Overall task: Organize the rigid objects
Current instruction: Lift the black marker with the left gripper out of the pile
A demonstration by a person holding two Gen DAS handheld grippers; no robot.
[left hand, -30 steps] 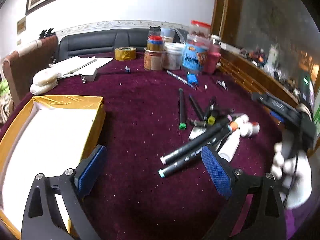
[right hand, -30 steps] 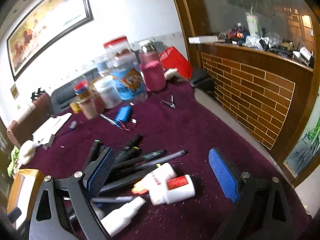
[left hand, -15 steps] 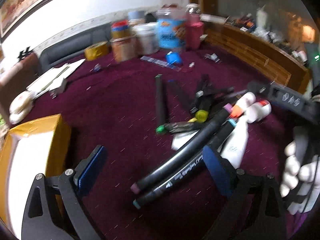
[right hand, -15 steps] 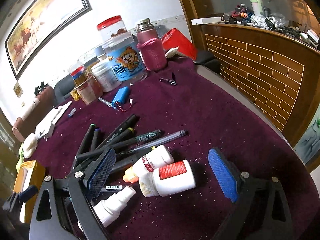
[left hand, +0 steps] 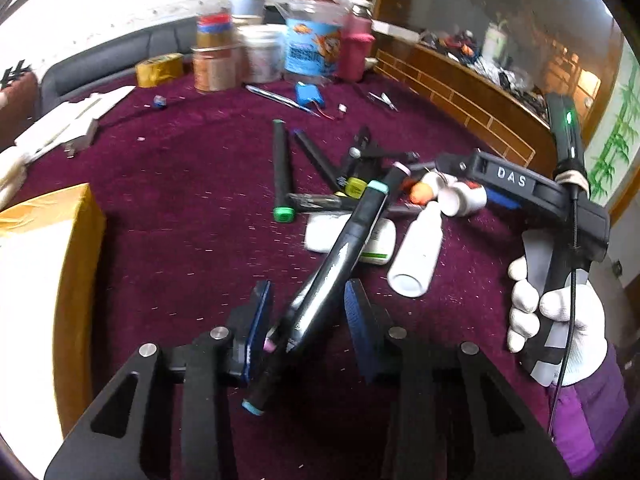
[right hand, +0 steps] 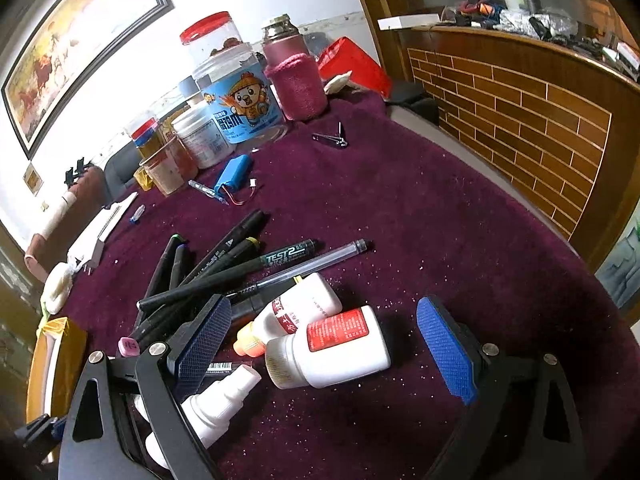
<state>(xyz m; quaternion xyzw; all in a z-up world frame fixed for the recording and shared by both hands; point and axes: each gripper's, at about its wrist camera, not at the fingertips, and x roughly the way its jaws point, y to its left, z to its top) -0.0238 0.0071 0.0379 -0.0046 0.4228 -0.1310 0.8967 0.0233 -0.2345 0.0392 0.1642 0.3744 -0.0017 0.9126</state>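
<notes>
My left gripper (left hand: 306,316) is closed around two black markers (left hand: 340,256), one teal-capped and one pink-capped, lying diagonally between its blue pads. A pile of black markers and pens (right hand: 224,264) lies on the purple cloth. White bottles sit there too: one with a red label (right hand: 332,350), one with an orange tip (right hand: 296,314), and a spray bottle (right hand: 216,400). My right gripper (right hand: 324,354) is open around the red-label bottle, also seen in the left wrist view (left hand: 516,184). A gold-rimmed box (left hand: 44,280) is at the left.
Jars, a blue snack tub (right hand: 236,104) and a pink-sleeved flask (right hand: 296,76) stand at the table's back. A blue battery pack (right hand: 234,172) and nail clippers (right hand: 332,138) lie on the cloth. A brick-pattern wooden counter (right hand: 540,112) runs along the right.
My left gripper moved forward onto the two long markers and closed on them. My right gripper shifted slightly, staying open around the white bottles.
</notes>
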